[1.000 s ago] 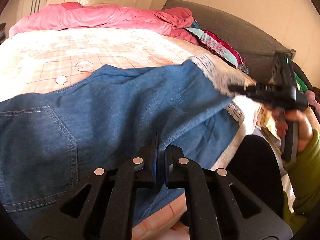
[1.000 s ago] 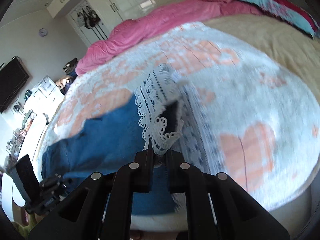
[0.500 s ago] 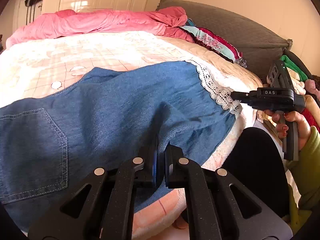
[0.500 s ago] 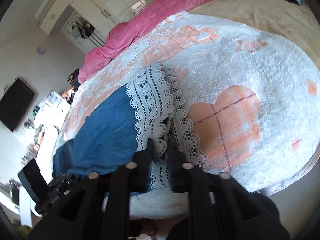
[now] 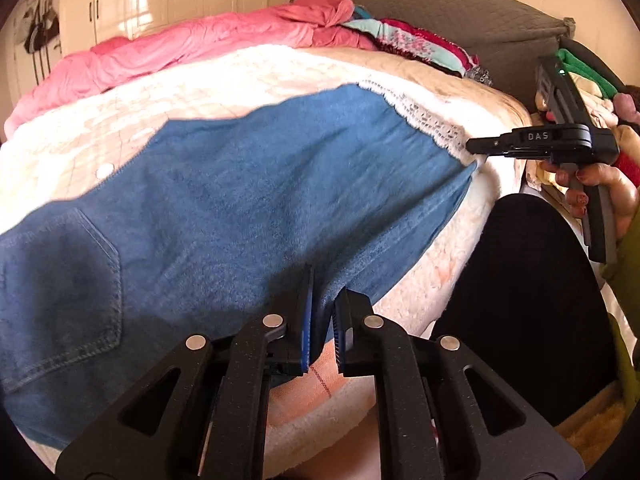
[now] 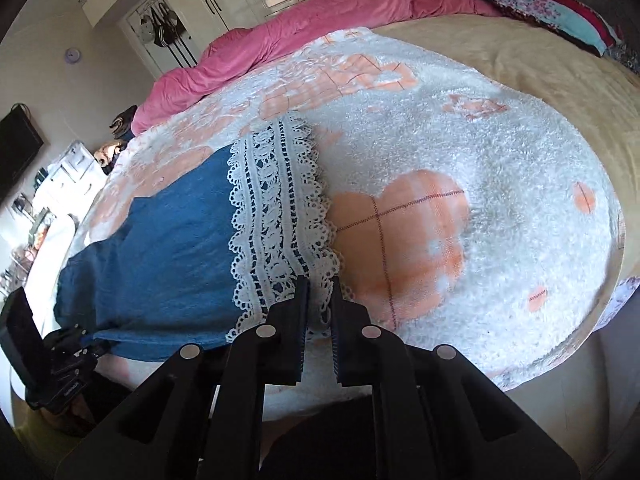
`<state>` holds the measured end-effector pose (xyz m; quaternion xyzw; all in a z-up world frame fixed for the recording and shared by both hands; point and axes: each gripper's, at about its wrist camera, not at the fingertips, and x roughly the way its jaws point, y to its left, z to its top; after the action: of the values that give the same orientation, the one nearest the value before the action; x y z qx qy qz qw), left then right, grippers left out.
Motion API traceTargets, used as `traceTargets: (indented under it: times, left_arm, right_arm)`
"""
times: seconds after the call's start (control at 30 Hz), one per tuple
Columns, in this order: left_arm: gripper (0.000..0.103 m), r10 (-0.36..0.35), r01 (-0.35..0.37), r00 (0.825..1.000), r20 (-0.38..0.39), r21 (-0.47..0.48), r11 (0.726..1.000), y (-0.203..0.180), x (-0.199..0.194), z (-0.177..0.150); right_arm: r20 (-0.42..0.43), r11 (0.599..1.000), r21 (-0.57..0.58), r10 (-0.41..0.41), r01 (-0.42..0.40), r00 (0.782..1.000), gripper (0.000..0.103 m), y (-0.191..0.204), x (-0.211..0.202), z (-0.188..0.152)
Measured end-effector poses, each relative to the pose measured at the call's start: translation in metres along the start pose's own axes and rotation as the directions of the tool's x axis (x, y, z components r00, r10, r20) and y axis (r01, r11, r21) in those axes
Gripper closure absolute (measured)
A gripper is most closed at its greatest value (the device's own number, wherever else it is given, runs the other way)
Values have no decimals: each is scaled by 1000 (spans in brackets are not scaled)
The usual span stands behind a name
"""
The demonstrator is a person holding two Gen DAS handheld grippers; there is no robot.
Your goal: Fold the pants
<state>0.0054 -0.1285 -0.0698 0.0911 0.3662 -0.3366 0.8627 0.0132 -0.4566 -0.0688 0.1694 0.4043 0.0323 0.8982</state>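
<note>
Pants [image 5: 248, 200] flat on blanket [image 6: 500, 168] (both claws parted).

The left wrist view sits low at the bed's [image 5: 472, 236] near edge, facing the pink quilt [image 5: 192, 48] and wardrobes. The right wrist view looks likewise from farther right. Both share the jeans [image 5: 248, 200].

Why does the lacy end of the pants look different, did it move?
Yes. The lace hem was bunched up in the right gripper; now it has dropped flat onto the heart blanket.
</note>
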Motion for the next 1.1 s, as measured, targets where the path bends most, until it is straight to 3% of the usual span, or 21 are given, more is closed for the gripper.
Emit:
traceTargets:
  times: [0.17,0.27,0.33,0.4,0.5,0.63,0.73,0.83,0.93,1.0,1.07,1.1]
  left_arm:
    - [99,-15,15,1000,6,-14,1000,3,0,-1]
    - [96,-16,17,1000,6,-8,1000,1,-1,-1]
    - [86,-28,28,1000,8,-13,1000,1,-3,-1]
    - [67,-32,32,999,8,-28,999,1,-6,-1]
    - [59,-31,32,999,21,-52,998,3,-19,-3]
    - [43,33,-16,995,99,-166,986,34,-63,-5]
    - [37,182,-141,977,111,-306,942,77,-94,-12]
    - [36,339,-276,939,62,-452,848,120,-118,-25]
    - [36,417,-346,909,13,-535,771,148,-126,-36]
    - [36,427,-360,904,-5,-549,755,156,-122,-35]
    - [35,422,-372,906,-29,-529,763,156,-109,-29]
    - [44,420,-380,906,-44,-520,765,156,-103,-28]
  right_arm:
    - [6,994,-70,-83,83,997,79,7,-4,0]
    - [73,992,-79,-90,96,993,76,14,-22,2]
    - [102,987,-125,-85,98,991,76,27,-28,4]
    - [102,981,-182,-44,62,994,76,44,-28,2]
    - [59,968,-251,2,13,998,75,65,-15,-3]
    - [-42,952,-300,-85,68,995,74,75,19,-12]
    - [-46,966,-258,-40,27,998,74,64,23,-12]
    - [-49,974,-228,-11,-1,999,73,61,20,-9]
    - [0,977,-214,4,-4,1000,60,63,9,-6]
    - [15,975,-222,30,-26,999,60,68,3,-3]
    - [18,969,-246,29,-24,999,60,74,2,-3]
    - [15,967,-254,24,-20,1000,60,75,3,-5]
